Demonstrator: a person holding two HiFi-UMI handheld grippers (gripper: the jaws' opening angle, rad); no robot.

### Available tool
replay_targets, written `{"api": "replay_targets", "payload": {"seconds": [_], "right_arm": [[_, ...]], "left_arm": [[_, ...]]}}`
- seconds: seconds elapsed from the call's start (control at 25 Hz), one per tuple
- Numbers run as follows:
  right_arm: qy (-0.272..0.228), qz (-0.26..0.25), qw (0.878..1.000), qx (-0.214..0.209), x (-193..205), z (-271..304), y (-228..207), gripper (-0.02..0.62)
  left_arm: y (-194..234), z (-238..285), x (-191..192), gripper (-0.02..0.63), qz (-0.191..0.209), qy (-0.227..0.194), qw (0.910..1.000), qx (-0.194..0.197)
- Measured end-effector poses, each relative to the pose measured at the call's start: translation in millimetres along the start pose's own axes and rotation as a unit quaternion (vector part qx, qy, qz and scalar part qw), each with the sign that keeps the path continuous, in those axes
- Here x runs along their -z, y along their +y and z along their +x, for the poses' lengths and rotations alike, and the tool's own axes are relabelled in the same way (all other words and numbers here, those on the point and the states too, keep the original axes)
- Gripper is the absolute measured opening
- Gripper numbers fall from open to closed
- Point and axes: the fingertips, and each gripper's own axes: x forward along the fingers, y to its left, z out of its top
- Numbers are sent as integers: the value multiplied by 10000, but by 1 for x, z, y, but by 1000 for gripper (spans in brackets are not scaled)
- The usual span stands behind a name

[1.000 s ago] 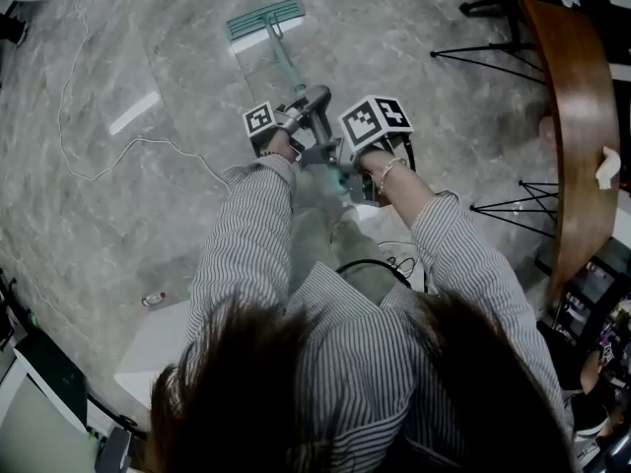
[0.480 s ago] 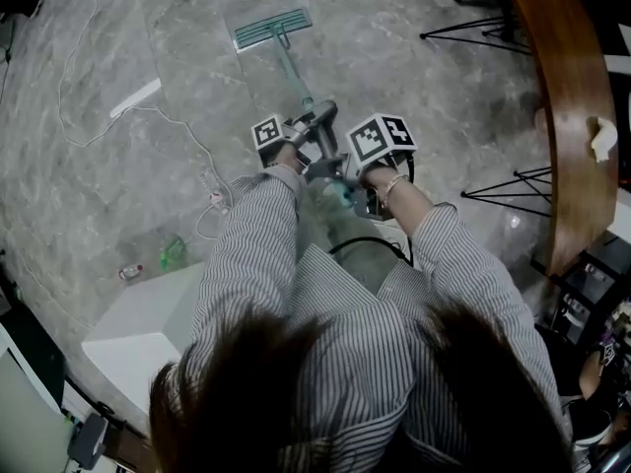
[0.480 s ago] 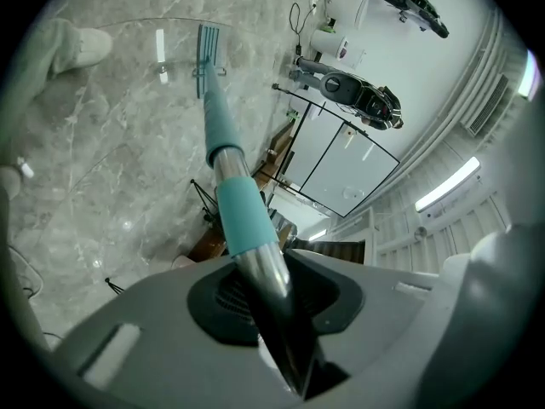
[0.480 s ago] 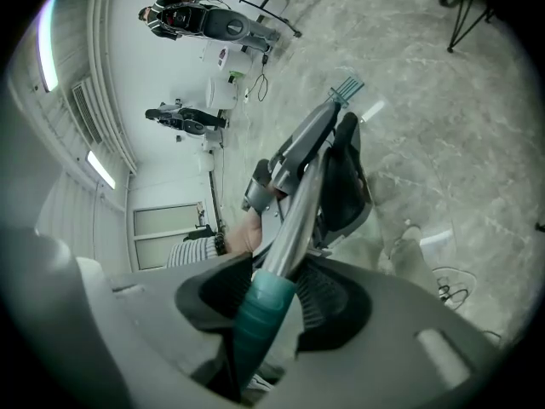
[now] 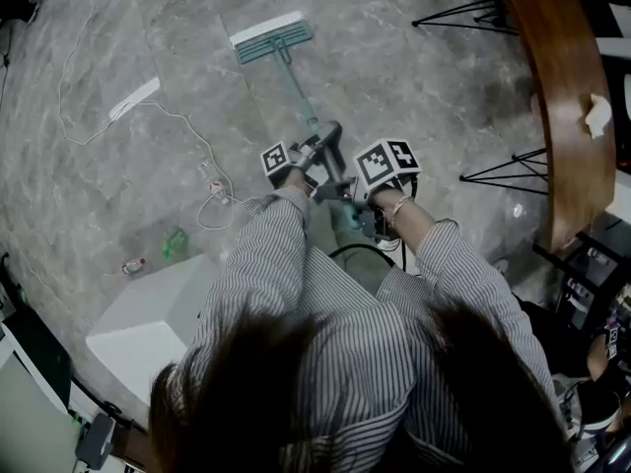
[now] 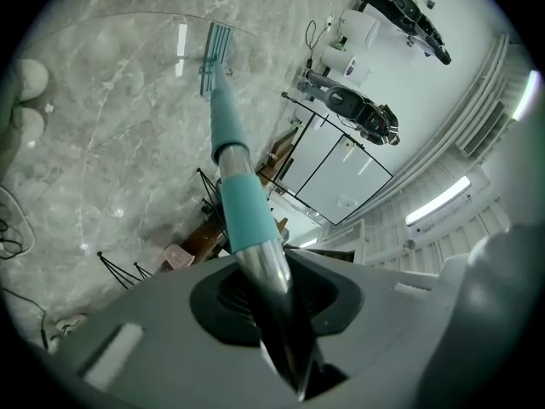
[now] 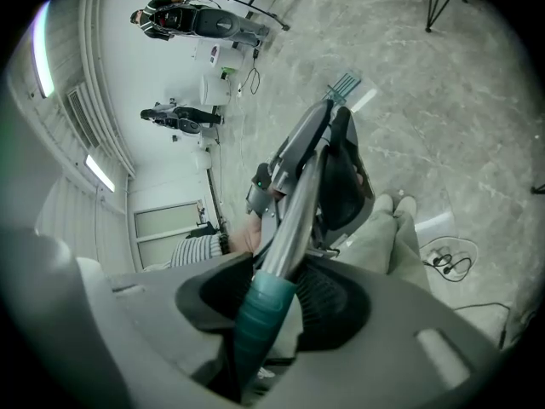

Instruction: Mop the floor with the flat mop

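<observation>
The flat mop's teal and white head [image 5: 271, 37] lies flat on the grey marble floor, far ahead of me. Its thin handle [image 5: 301, 97] slants back to both grippers. My left gripper [image 5: 317, 151] is shut on the handle's silver part, higher up the view. My right gripper [image 5: 347, 193] is shut on the teal top end just behind it. In the left gripper view the handle [image 6: 232, 156] runs from the left gripper [image 6: 266, 290] out to the mop head [image 6: 215, 54]. In the right gripper view the handle [image 7: 294, 216] leaves the right gripper [image 7: 264, 307] past the left one [image 7: 328, 173].
A white cable [image 5: 148, 114] loops over the floor at left to a power strip [image 5: 210, 181]. A white box [image 5: 148, 323] stands at lower left, a green bottle [image 5: 175, 242] beside it. A curved wooden table [image 5: 562, 97] on black wire legs [image 5: 493, 175] is at right.
The mop head has slid a little nearer over the floor and the view has shifted, bringing the power strip and bottle into sight. Both grippers kept their hold on the handle.
</observation>
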Motion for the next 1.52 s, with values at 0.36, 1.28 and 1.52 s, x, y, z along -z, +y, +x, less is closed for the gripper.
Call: {"api": "replay_targets", "payload": {"seconds": [0.36, 1.28, 1.52], "right_arm": [[-30, 69, 10000, -32, 3, -2, 0, 152], [143, -79, 9998, 118, -97, -14, 23, 152], [71, -46, 9999, 117, -186, -6, 53, 150]], "left_arm": [[2, 0, 6, 67, -17, 61, 9999, -116], [-40, 66, -65, 72, 83, 43, 9999, -37], [-83, 111, -137, 72, 156, 132, 9998, -10]]}}
